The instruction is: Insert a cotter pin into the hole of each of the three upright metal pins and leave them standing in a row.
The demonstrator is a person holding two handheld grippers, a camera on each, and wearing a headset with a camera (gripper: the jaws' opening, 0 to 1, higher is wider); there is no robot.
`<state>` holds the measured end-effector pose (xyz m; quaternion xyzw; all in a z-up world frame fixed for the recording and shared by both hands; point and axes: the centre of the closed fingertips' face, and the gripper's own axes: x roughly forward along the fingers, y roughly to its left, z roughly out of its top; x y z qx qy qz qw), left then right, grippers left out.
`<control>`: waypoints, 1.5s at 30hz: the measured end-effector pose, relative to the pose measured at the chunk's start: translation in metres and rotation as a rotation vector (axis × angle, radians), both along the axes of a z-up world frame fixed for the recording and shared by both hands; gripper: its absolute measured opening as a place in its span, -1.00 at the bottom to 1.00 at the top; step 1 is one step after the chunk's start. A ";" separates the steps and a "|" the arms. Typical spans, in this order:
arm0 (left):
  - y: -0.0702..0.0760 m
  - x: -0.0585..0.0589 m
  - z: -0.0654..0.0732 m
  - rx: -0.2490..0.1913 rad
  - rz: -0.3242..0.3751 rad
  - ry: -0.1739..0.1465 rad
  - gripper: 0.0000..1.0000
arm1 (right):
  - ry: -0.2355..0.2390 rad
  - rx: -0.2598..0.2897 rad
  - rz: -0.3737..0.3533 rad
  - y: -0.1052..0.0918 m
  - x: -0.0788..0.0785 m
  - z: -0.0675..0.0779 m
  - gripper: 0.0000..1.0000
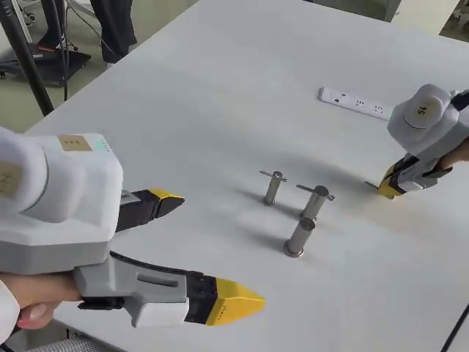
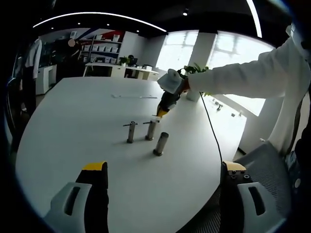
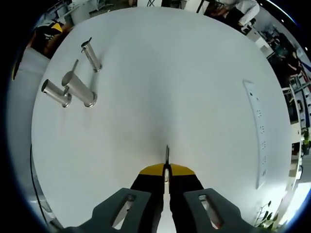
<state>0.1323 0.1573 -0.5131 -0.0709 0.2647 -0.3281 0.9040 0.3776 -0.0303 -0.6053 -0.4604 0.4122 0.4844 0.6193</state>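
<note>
Three upright metal pins stand close together on the white table (image 1: 220, 88). The far-left pin (image 1: 272, 188) and the middle pin (image 1: 315, 202) each carry a cotter pin through the top. The nearest pin (image 1: 299, 237) has a bare top. My right gripper (image 1: 388, 189) is to their right, low over the table and shut on a thin cotter pin (image 3: 166, 155) that sticks out past its tips (image 3: 166, 170). My left gripper (image 1: 212, 253) hovers open and holds nothing, near the front left. The left gripper view shows the three pins (image 2: 161, 144) ahead between its wide jaws.
A white power strip (image 1: 354, 103) lies on the table behind the right gripper. The table's front edge runs just beneath the left gripper. A dark tripod leg (image 1: 26, 59) and a standing person's legs (image 1: 113, 29) are beyond the far-left table edge.
</note>
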 end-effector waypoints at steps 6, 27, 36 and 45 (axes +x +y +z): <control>-0.002 0.004 0.005 -0.008 -0.002 -0.029 0.89 | -0.025 0.056 -0.001 0.004 -0.005 0.017 -1.00; -0.031 0.039 0.040 -0.087 -0.020 -0.117 0.66 | -0.127 0.399 0.159 0.057 -0.115 0.108 -1.00; -0.064 0.045 0.047 -0.196 -0.069 -0.085 0.36 | -0.194 0.505 0.205 0.068 -0.143 0.131 -1.00; -0.083 0.052 0.056 -0.279 -0.097 -0.060 -0.02 | -0.348 0.543 0.262 0.061 -0.152 0.146 -1.00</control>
